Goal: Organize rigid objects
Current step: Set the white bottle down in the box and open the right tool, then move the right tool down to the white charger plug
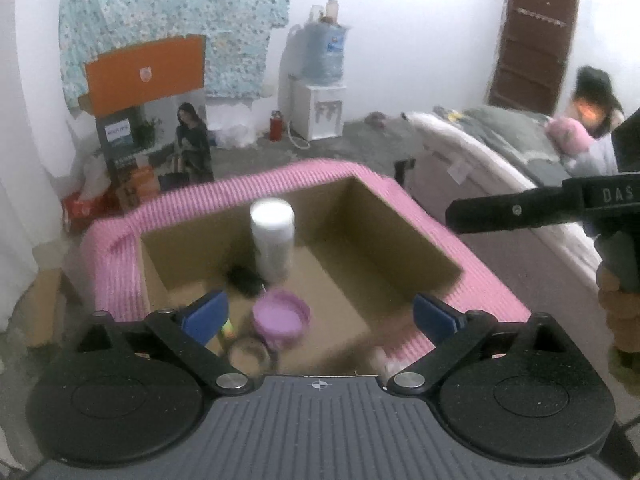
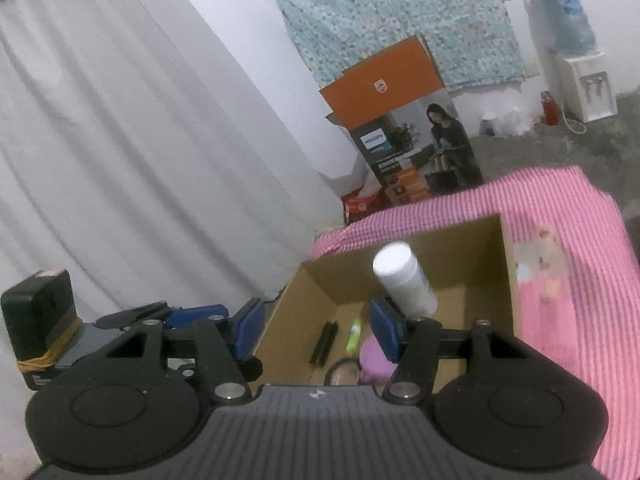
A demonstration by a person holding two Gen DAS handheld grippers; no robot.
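Note:
An open cardboard box [image 1: 400, 224] sits on a pink striped cloth [image 1: 492, 292]. Inside it stands a white bottle [image 1: 272, 240], with a pink lidded jar [image 1: 280, 318], a black item [image 1: 244, 280], a green tube and a round clear item [image 1: 250, 354] on the floor of the box. My left gripper [image 1: 320, 314] is open and empty above the box's near edge. In the right wrist view the box [image 2: 460, 248], white bottle [image 2: 404, 284], green tube [image 2: 354, 336], black bar [image 2: 324, 344] and pink jar [image 2: 374, 360] show. My right gripper [image 2: 316, 330] is open and empty over the box's left wall.
The right gripper's black body [image 1: 560, 204] reaches in at the right of the left view. A bed [image 1: 500, 152] with a person lies at the right. A Philips carton [image 1: 156, 136], a water dispenser [image 1: 320, 92] and a white curtain [image 2: 120, 140] stand around.

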